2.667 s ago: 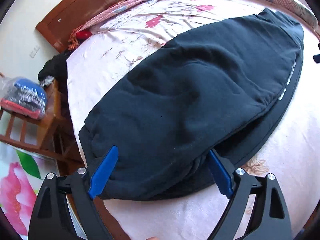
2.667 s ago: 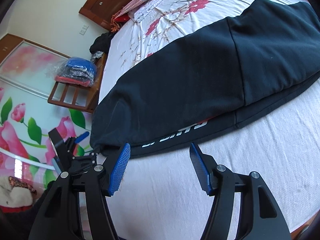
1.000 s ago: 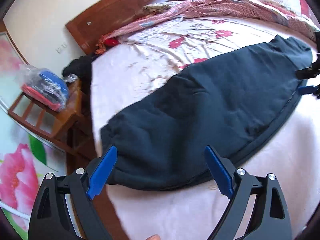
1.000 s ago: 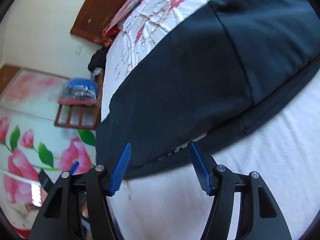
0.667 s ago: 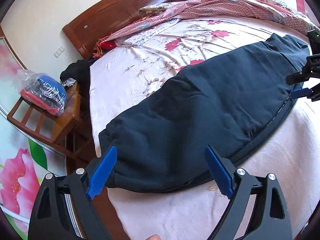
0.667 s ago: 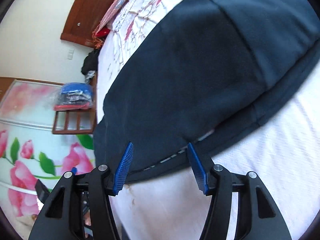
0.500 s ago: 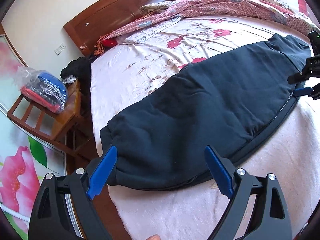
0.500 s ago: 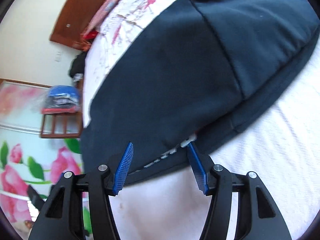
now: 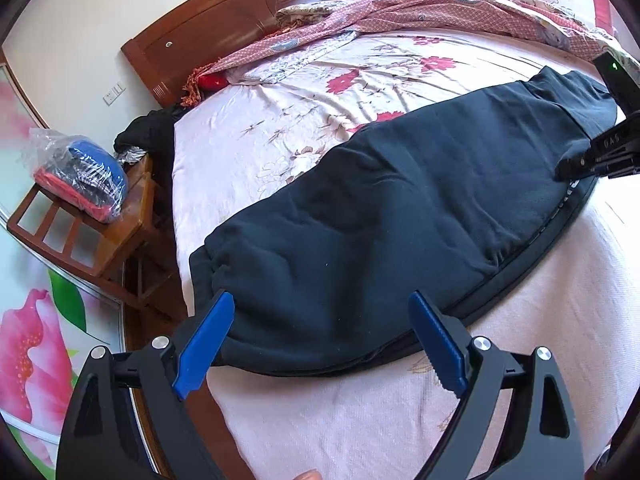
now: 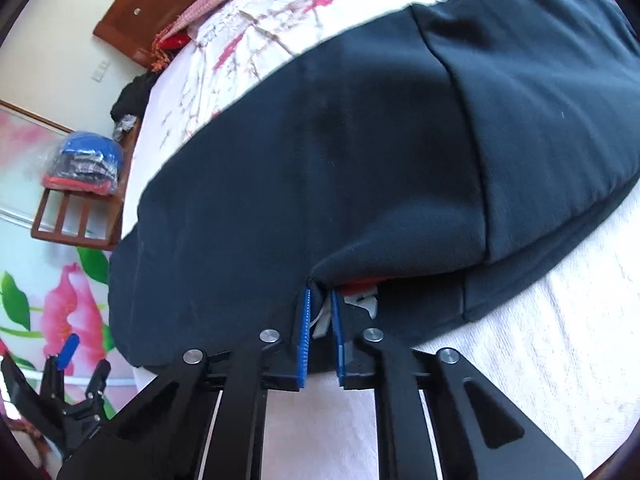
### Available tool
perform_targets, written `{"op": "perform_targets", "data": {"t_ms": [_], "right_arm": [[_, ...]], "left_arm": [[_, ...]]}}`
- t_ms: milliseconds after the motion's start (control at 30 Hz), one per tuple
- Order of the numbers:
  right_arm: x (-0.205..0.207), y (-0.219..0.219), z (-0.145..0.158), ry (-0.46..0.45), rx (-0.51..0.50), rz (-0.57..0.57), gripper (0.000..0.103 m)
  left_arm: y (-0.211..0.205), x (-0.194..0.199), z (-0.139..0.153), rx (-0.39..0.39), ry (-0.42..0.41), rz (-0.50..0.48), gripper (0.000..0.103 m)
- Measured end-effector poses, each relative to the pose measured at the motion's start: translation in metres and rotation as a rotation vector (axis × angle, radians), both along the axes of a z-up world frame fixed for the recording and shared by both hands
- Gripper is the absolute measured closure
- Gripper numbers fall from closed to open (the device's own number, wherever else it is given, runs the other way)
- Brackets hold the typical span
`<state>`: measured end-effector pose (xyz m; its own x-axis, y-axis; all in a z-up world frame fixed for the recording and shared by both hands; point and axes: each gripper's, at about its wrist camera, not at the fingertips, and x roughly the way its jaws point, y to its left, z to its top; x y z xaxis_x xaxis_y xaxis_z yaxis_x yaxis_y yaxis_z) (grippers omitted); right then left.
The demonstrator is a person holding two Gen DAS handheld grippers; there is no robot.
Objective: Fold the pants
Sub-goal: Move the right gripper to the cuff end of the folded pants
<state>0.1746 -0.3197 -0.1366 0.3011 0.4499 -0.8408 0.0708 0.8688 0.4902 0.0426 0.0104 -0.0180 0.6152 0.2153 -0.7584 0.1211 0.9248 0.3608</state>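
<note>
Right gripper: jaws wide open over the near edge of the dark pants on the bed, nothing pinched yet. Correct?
Not open. The right wrist view shows the right gripper shut on the near edge of the dark pants, having just closed, fabric bunched between its blue pads. The pants do lie on the bed.

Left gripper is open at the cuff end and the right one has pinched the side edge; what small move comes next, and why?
Probably bring the left gripper down and close it on the pants at the cuff end. Its jaws stand wide with no cloth between them, while the right gripper, whose jaws have just been closing, already pinches the near edge. Both ends need a grip before folding.
</note>
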Motion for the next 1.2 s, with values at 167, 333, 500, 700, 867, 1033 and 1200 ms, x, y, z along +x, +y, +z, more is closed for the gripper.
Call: {"op": "perform_targets", "data": {"t_ms": [167,333,500,700,867,1033,1200], "right_arm": [[-0.014,-0.003,0.013,-0.038,0.033,0.006,0.097],[-0.032,-0.013,0.026,-0.049,0.055,0.032,0.101],[-0.041,-0.016,0.015,-0.017,0.058,0.028,0.103],[-0.057,-0.025,0.001,0.016,0.070,0.012,0.103],[-0.045,-0.001,0.018,-0.028,0.151,0.061,0.103],[-0.032,0.013,0.001,0.039,0.211,0.014,0.103],[-0.031,0.003,-0.007,0.046,0.257,-0.045,0.103]], "left_arm": [[0.001,0.000,0.004,0.006,-0.006,-0.005,0.014],[0.008,0.003,0.008,0.017,-0.016,0.009,0.014],[0.010,0.002,0.005,0.020,-0.003,0.011,0.014],[0.013,-0.004,-0.004,0.028,0.004,0.019,0.014],[0.012,0.000,-0.007,0.011,0.014,0.039,0.014],[0.007,-0.001,0.001,0.004,-0.008,0.018,0.014],[0.009,0.000,-0.001,0.004,-0.006,0.022,0.014]]}}
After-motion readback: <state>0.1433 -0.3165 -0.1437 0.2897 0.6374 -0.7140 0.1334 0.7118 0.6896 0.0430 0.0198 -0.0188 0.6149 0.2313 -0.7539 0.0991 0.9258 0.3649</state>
